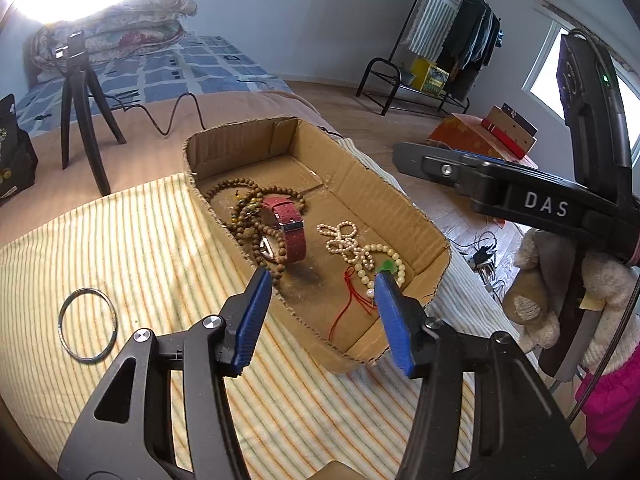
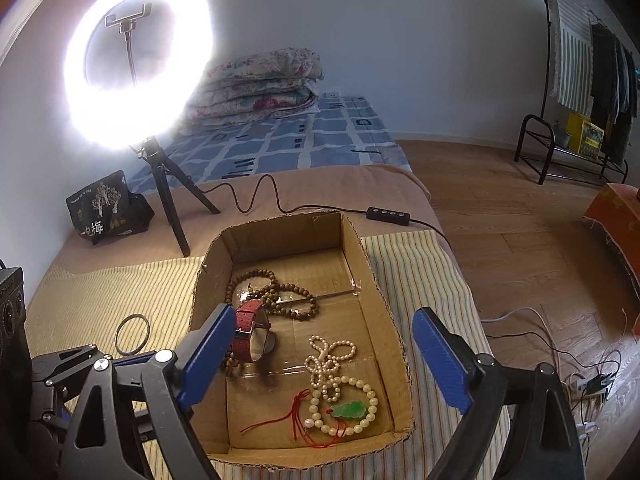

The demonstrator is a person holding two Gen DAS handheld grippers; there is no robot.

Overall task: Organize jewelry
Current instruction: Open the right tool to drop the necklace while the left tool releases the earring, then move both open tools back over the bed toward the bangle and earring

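A cardboard box (image 1: 404, 200) (image 2: 384, 320) sits on a striped cloth. Inside lie a brown bead necklace (image 1: 248, 208) (image 2: 280, 292), a red-strapped watch (image 1: 290, 226) (image 2: 252, 332), a pearl strand (image 1: 342, 236) (image 2: 328, 356), and a pale bead bracelet with a green pendant (image 1: 390, 266) (image 2: 352, 410) and red cord. A metal bangle (image 1: 88, 324) (image 2: 132, 335) lies on the cloth left of the box. My left gripper (image 1: 322, 300) is open and empty, over the box's near left edge. My right gripper (image 2: 324, 356) is open and empty above the box.
A lit ring light on a tripod (image 2: 136, 68) stands behind the box, its cable and controller (image 2: 388, 216) running past the box's far side. A black pouch (image 2: 104, 208) sits far left. The bed edge drops to wood floor (image 2: 520, 240) on the right.
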